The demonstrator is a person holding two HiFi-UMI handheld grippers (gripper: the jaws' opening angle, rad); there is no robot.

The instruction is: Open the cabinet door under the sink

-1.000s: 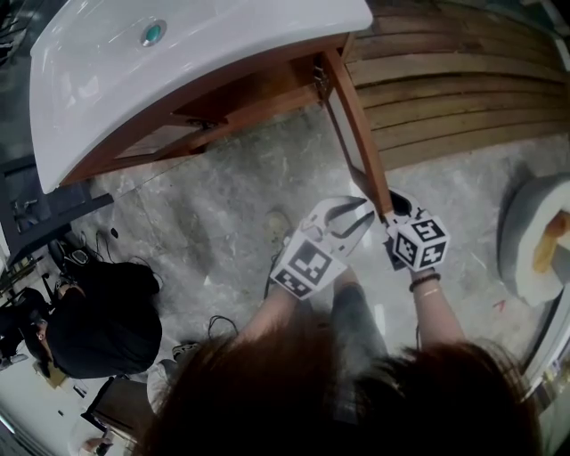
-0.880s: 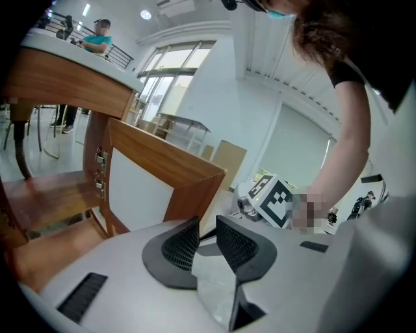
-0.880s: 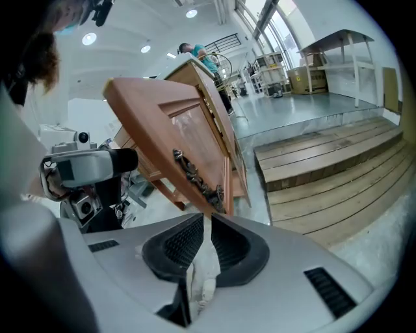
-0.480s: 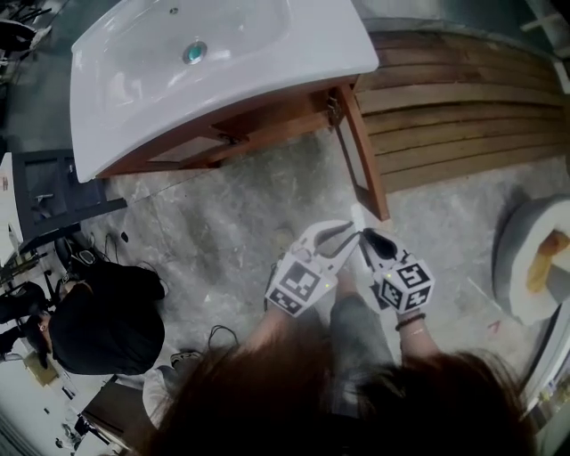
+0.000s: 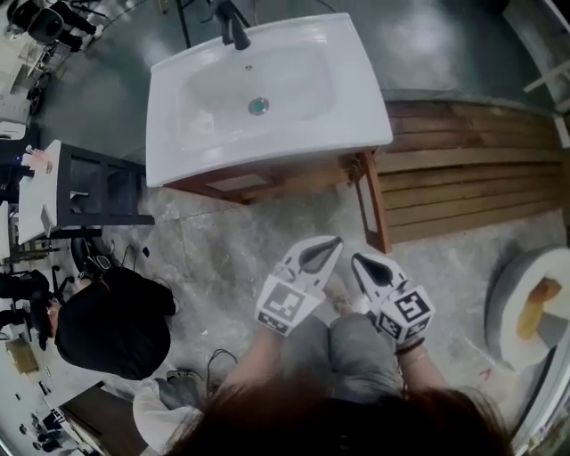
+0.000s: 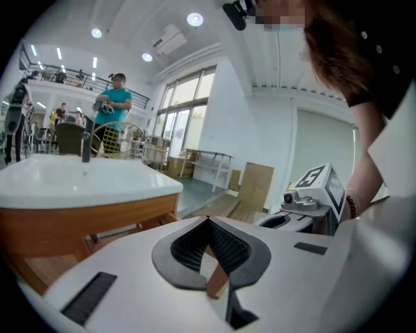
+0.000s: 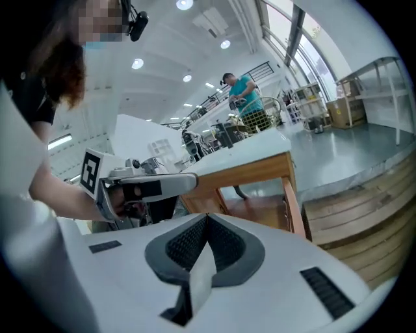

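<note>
The cabinet door (image 5: 378,203) under the sink (image 5: 354,111) is standing swung wide open, jutting out from the right corner of the wooden cabinet (image 5: 267,183) towards the person. It is showing as a slim reddish-brown frame around a paler panel, glass or board, hard to say from up here. Above it the white basin is gleaming, smooth and rectangular with rounded corners, a round metal drain (image 5: 258,106) in its hollow and a dark faucet (image 5: 233,22) at the back. The left gripper (image 5: 329,243) is hanging near the door's free end, pinched together on nothing, ribbed black pads (image 6: 224,242) meeting at the tip. The right gripper (image 5: 360,261), just beside it, has just been closing and is likewise gripping nothing. Below, the floor (image 5: 223,240) is lying grey and mottled like stone, curved wooden slats (image 5: 463,178) are running off to the right, and a person in black (image 5: 111,325) is crouching at the left.
</note>
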